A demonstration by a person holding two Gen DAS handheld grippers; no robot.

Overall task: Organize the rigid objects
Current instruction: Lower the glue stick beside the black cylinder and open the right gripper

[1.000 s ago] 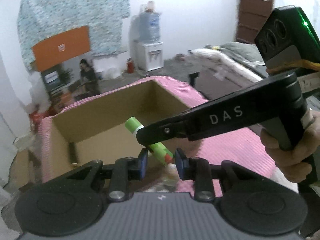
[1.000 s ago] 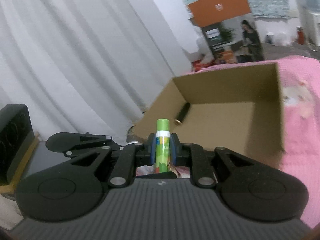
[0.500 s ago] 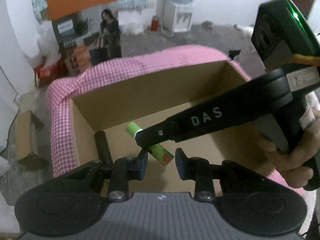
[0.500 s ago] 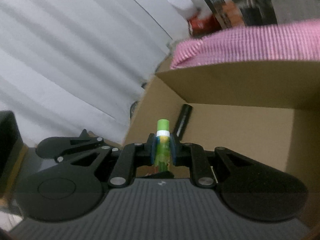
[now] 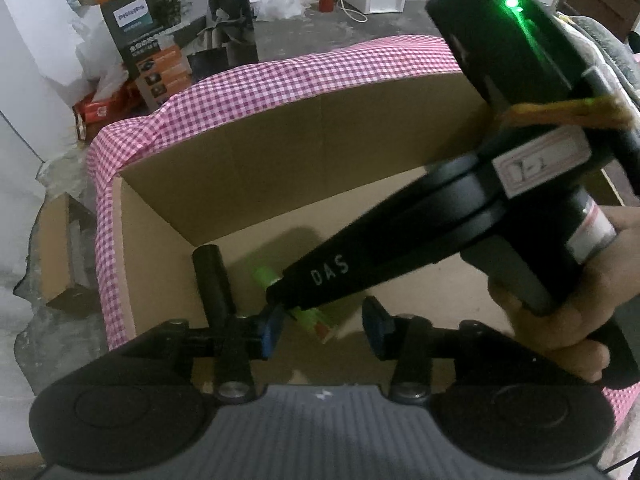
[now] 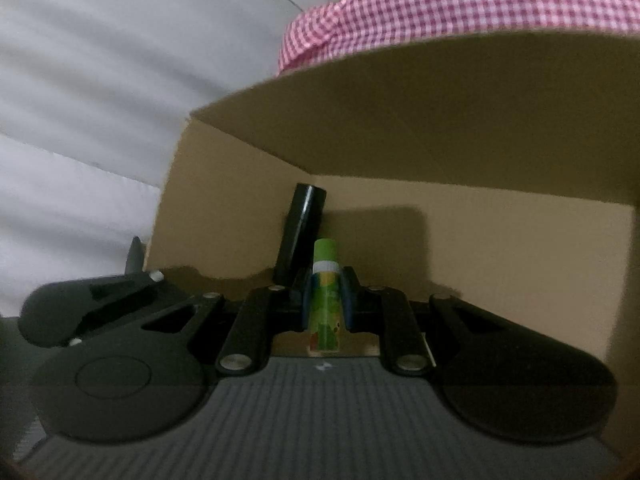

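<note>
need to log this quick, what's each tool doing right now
left tool: open, just widened, grips nothing.
right tool: shut on the green glue stick, down in the cardboard box.

Both wrist cameras look down into the same cardboard box (image 5: 304, 152), the left from above its near rim, the right lower and closer inside, sharing the far-left corner with the black tube (image 6: 302, 232).

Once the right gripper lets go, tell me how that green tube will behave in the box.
The green tube looks round and smooth, so it probably rolls on the cardboard box floor. It seems rigid and light. The black cylinder beside it may stop it.
</note>
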